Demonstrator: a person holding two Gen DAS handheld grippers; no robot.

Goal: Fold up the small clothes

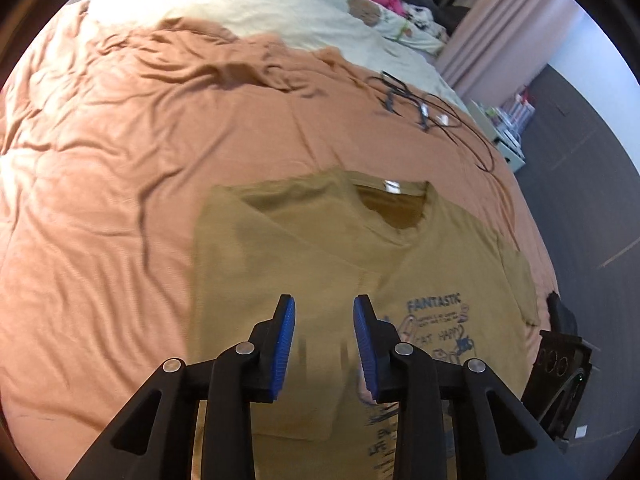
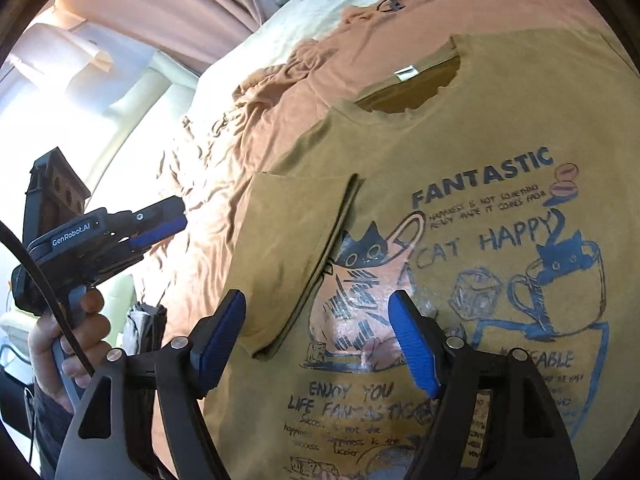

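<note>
Here both grippers — left gripper (image 1: 324, 344), right gripper (image 2: 318, 340) — gape, seemingly above the T-shirt (image 2: 460, 152).

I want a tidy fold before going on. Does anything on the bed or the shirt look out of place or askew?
Black cables lie tangled on the orange bedspread beyond the mustard T-shirt, stray clutter. On the shirt, only its left sleeve is folded in, lying slightly slanted. No damage visible.

"FANTASTIC", "CAT HAPPY", "ENJOY YOU LIFE FANTASTIC" printed on tan T-shirt (image 2: 460, 140), "GenRobot.AI" on left gripper (image 2: 176, 220)
</note>
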